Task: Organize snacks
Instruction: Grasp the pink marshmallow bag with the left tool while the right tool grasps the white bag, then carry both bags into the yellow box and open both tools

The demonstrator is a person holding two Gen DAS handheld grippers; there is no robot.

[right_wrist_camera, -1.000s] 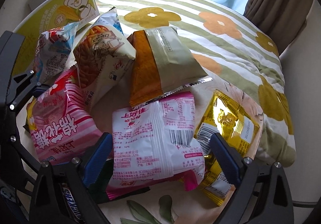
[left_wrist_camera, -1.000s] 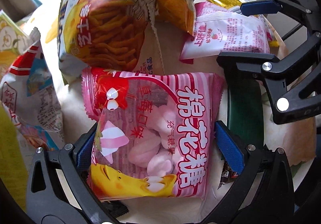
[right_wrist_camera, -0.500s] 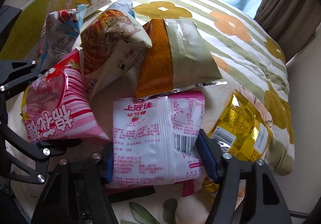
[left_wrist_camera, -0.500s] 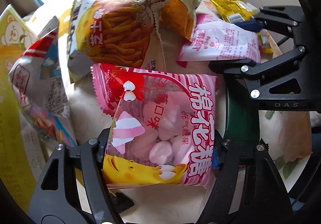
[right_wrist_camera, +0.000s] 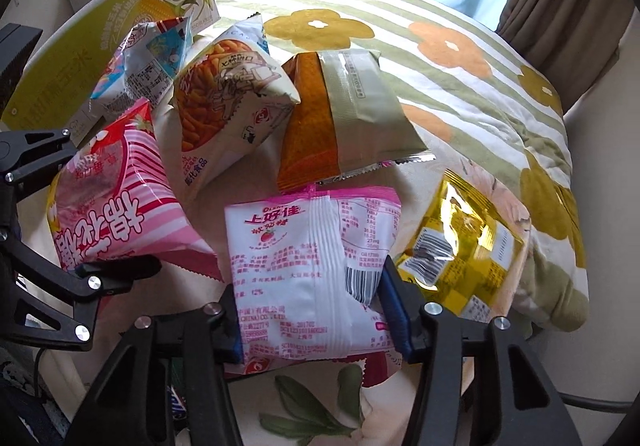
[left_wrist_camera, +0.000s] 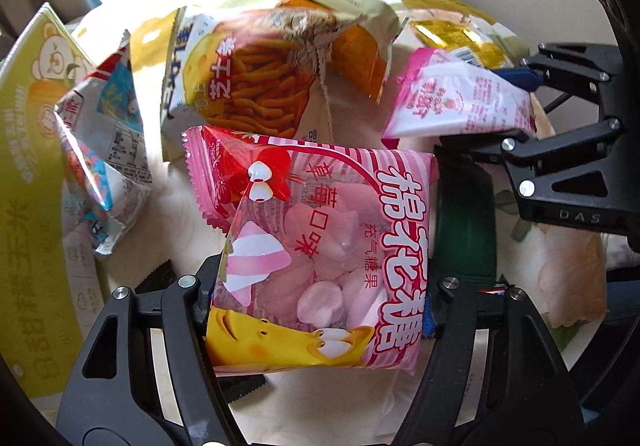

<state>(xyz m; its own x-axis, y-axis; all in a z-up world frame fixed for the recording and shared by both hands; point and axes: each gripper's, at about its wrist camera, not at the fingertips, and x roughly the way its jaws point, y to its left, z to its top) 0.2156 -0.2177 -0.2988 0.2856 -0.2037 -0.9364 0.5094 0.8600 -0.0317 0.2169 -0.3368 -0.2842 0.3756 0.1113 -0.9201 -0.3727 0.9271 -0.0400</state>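
My left gripper (left_wrist_camera: 320, 298) is shut on the pink striped marshmallow bag (left_wrist_camera: 320, 246) and holds it above the bedding; the bag also shows in the right wrist view (right_wrist_camera: 116, 206). My right gripper (right_wrist_camera: 312, 318) is shut on the white and pink strawberry snack bag (right_wrist_camera: 308, 270), lifted a little; it also shows in the left wrist view (left_wrist_camera: 460, 106). A cheese stick bag (left_wrist_camera: 240, 86) and an orange and olive bag (right_wrist_camera: 340, 114) lie behind them.
A gold foil bag (right_wrist_camera: 460, 242) lies right of my right gripper. A blue and white bag (left_wrist_camera: 100, 150) and a yellow-green bear box (left_wrist_camera: 32, 166) stand at the left. A dark green packet (left_wrist_camera: 464, 222) lies between the grippers. The floral quilt (right_wrist_camera: 440, 46) stretches behind.
Both grippers have closed on their bags, from open a second ago, and lifted them slightly. The left view has pulled back and risen.
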